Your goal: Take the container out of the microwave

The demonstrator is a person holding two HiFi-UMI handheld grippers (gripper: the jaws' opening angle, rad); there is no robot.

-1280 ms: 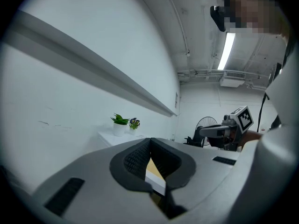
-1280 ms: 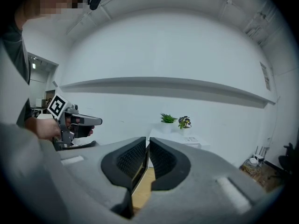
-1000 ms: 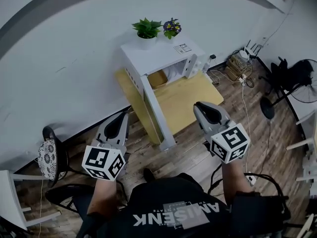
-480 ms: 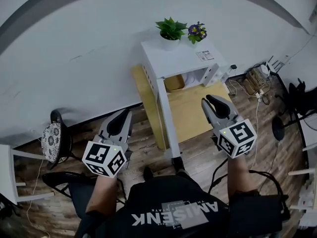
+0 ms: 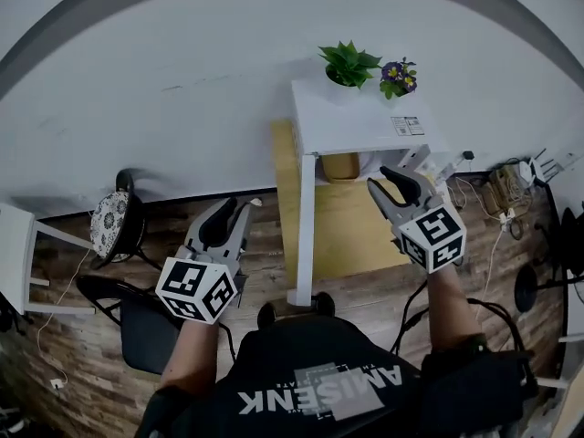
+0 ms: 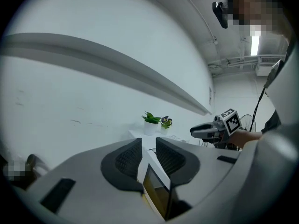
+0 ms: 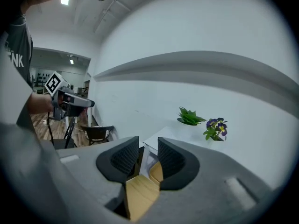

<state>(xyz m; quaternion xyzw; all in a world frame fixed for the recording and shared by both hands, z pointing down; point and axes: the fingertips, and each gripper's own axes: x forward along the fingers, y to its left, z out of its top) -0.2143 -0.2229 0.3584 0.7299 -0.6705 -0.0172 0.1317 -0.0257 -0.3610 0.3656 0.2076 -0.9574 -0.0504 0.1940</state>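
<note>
Both my tongs, left gripper point(image 5: 239, 215) and right gripper point(image 5: 388, 179), have just been opening and stand spread, nothing between them. At my one o'clock the tan container point(image 5: 340, 166) sits inside the open microwave point(image 5: 365, 121). It's probably light, stiff, perhaps slick; I'd pinch its near rim.

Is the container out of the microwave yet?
No, the tan container sits inside the opening of the white microwave, below its top.

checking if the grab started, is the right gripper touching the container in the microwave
Apart. The head view shows the right gripper clear of the container, white microwave wall between them; its jaws have just been opening, nothing between them.
</note>
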